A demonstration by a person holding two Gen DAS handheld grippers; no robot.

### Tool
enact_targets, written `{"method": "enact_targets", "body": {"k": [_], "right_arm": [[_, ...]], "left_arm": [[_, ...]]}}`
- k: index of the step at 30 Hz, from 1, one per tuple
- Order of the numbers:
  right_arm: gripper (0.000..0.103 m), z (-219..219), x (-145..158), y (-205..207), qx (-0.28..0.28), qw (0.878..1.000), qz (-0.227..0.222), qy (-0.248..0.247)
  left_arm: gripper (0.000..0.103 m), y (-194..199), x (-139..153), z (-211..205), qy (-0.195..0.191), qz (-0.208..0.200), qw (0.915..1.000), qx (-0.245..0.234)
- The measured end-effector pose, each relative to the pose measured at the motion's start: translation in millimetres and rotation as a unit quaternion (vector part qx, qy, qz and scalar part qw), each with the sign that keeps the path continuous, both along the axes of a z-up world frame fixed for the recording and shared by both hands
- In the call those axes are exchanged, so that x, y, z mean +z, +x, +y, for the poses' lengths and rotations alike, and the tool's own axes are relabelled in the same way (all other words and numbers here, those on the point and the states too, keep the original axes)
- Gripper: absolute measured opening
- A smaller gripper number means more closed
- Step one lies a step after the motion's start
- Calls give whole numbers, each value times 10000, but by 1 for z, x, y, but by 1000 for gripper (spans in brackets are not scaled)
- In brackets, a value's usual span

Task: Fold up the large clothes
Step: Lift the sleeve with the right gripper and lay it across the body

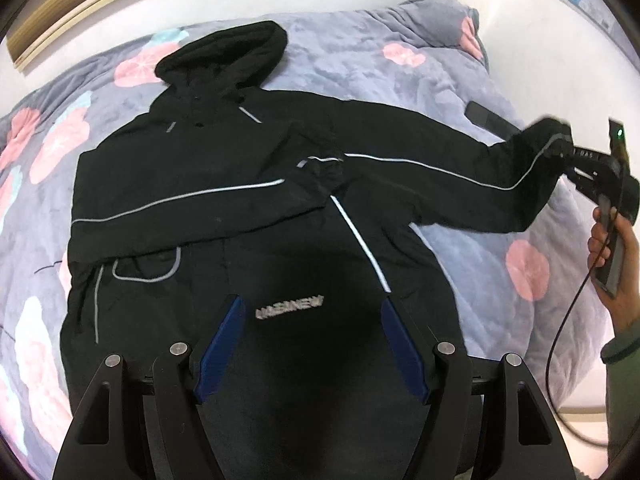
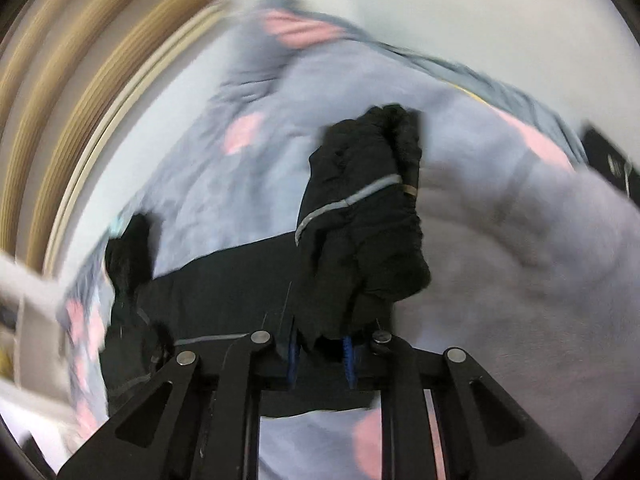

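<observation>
A black hooded jacket (image 1: pixel 224 184) with grey reflective piping lies face up on the bed. Its left sleeve (image 1: pixel 192 204) is folded across the chest. My left gripper (image 1: pixel 312 320) hovers open and empty above the jacket's lower front, blue pads apart. My right gripper (image 1: pixel 568 160) is shut on the cuff of the right sleeve (image 1: pixel 472 176) and holds it out to the right, off the bed. In the right wrist view the cuff (image 2: pixel 360 216) bunches between the closed blue pads of the right gripper (image 2: pixel 320 354); that view is motion-blurred.
The bed carries a lavender blanket (image 1: pixel 360 68) with pink flowers. A dark flat object (image 1: pixel 492 120) lies on the blanket behind the right sleeve. A white wall and a wooden frame (image 1: pixel 100 4) stand behind the bed. A cable (image 1: pixel 560 344) hangs from the right gripper.
</observation>
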State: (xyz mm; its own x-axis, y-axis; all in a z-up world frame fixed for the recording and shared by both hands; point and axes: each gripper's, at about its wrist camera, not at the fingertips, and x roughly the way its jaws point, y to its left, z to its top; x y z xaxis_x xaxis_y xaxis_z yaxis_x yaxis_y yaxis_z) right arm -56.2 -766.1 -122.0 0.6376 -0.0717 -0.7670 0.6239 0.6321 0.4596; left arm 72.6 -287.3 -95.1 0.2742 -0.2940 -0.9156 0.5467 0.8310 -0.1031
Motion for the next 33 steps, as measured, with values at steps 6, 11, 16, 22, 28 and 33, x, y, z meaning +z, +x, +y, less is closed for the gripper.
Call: {"method": "enact_targets", "body": {"k": [6,11,16,22,28,33], "right_arm": [[19,109,46,81,900,9935,62,-692],[19,205,61,150,1764,9785,183,-1052],[19,305,59,217,2711,9525,301,-1358],[19,411,26,275,3678,9177,412,-1444],[21,478,-62,323,4210,8857,1304,-1462],[28,490,-92,327,4483,8637,1471,-1772]], "left_arm": [[72,39,-6,44,-146,22,9997,207],[72,83,-18,78,-226,70,9983,528],[72,122,-27,111,-364,42,9948,954],[72,146,-51,147,-296,127,9894,1416],[72,154,-81,173,-130,407,9842,1717],[72,163,-95,176,-154,510,9827,1773]]}}
